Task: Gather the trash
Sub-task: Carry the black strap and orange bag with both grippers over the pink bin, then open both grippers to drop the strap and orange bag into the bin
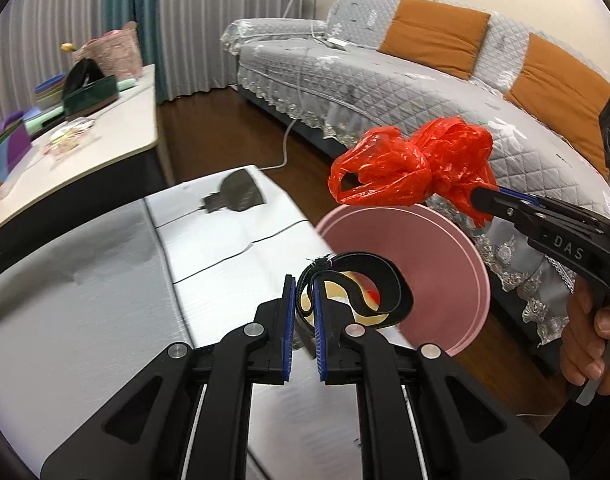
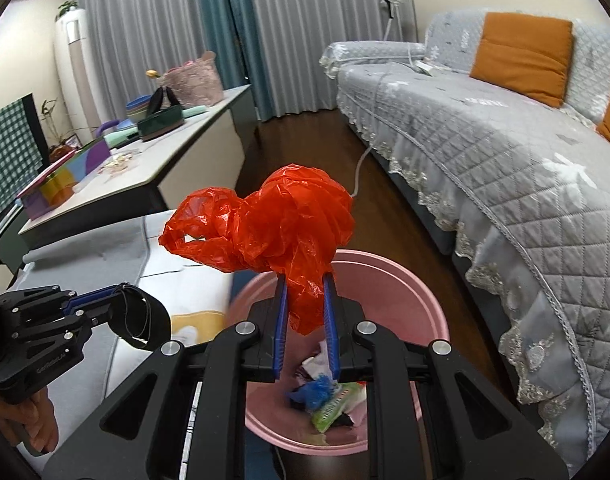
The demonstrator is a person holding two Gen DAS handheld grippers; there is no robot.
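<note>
My right gripper (image 2: 305, 280) is shut on a crumpled red plastic bag (image 2: 273, 224), held above the pink bin (image 2: 401, 276). The bin holds several scraps of trash (image 2: 325, 392). My left gripper (image 1: 303, 284) is shut on a looped black strap (image 1: 369, 280) at the edge of the grey table (image 1: 85, 280), beside the pink bin (image 1: 433, 248). In the left wrist view the right gripper (image 1: 475, 198) comes in from the right with the red bag (image 1: 409, 164). In the right wrist view the left gripper (image 2: 119, 294) with the black strap (image 2: 145, 320) sits at the lower left.
A grey quilted sofa (image 2: 485, 140) with orange cushions (image 2: 521, 56) runs along the right. A long white desk (image 2: 177, 160) with boxes and bowls stands at the left. A dark flat tool (image 1: 237, 192) lies on the grey table. A white cable (image 2: 359, 172) crosses the wooden floor.
</note>
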